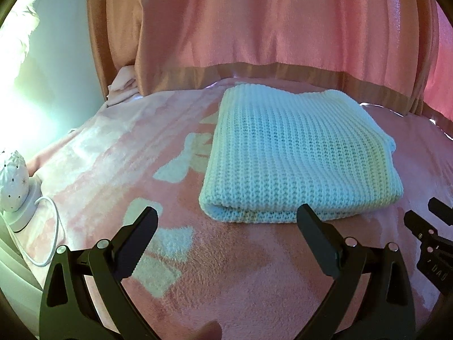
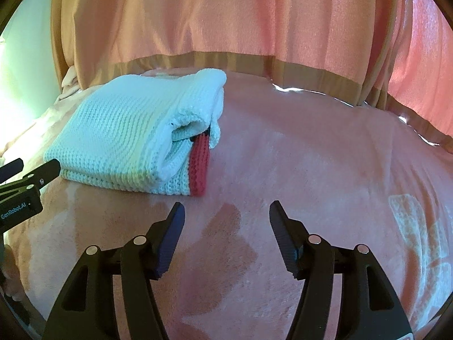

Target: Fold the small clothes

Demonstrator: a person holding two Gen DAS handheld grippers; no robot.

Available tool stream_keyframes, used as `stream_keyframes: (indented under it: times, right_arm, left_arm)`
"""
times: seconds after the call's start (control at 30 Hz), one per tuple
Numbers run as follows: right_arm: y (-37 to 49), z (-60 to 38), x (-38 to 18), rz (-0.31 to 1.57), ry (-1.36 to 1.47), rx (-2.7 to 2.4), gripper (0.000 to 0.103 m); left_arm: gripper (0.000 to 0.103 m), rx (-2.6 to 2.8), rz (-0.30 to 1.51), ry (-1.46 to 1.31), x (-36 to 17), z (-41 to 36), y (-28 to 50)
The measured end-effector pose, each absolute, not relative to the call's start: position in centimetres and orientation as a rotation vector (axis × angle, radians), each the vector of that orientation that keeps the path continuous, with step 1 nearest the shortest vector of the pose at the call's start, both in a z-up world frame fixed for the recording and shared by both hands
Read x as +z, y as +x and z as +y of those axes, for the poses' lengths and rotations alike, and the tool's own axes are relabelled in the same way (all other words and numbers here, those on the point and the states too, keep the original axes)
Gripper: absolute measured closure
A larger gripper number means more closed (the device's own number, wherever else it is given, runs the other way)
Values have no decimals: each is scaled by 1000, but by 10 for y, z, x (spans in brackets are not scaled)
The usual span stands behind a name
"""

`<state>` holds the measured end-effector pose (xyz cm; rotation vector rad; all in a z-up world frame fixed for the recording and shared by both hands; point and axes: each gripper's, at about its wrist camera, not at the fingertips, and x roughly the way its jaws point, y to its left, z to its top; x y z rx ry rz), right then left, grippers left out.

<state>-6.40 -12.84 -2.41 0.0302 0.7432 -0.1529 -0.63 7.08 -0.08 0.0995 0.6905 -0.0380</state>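
While both tools hovered low over the bed, the left hand-held gripper (image 1: pixel 228 221) stood with its jaws spread wide and nothing between them, its right fingertip just in front of the near folded edge of the knitted garment (image 1: pixel 297 153). The right hand-held gripper (image 2: pixel 226 215) also had its jaws apart, with only bare blanket between them, and it pointed just past the garment's near right corner without touching it. Folded into a thick rectangle, the white knitted garment lay flat on the pink blanket (image 2: pixel 311 155) toward the far edge of the bed, close to the hanging pink curtain (image 1: pixel 254 28). Seen from the right wrist camera, a red knitted band (image 2: pixel 198 167) showed at the garment's right end, tucked under the white layers. Over at the left edge of the bed, a white perforated lamp (image 1: pixel 14 175) sat on a round base with a white cable (image 1: pixel 55 226) looping across the blanket.
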Motion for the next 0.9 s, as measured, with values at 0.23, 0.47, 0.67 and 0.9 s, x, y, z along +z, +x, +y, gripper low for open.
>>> stream_keyframes:
  times: [0.23, 0.47, 0.67, 0.9]
  right_arm:
    - [-64, -130, -25, 741, 33, -151, 42]
    - [-64, -129, -26, 740, 38, -152, 42]
    - [-66, -125, -25, 737, 37, -150, 42]
    - [-68, -121, -23, 737, 30, -136, 42]
  left_arm:
    - [7, -39, 686, 100, -1, 70, -7]
    - [7, -40, 677, 120, -2, 65, -9]
    - [7, -41, 693, 99, -2, 67, -6]
    - [7, -25, 676, 77, -1, 70, -12]
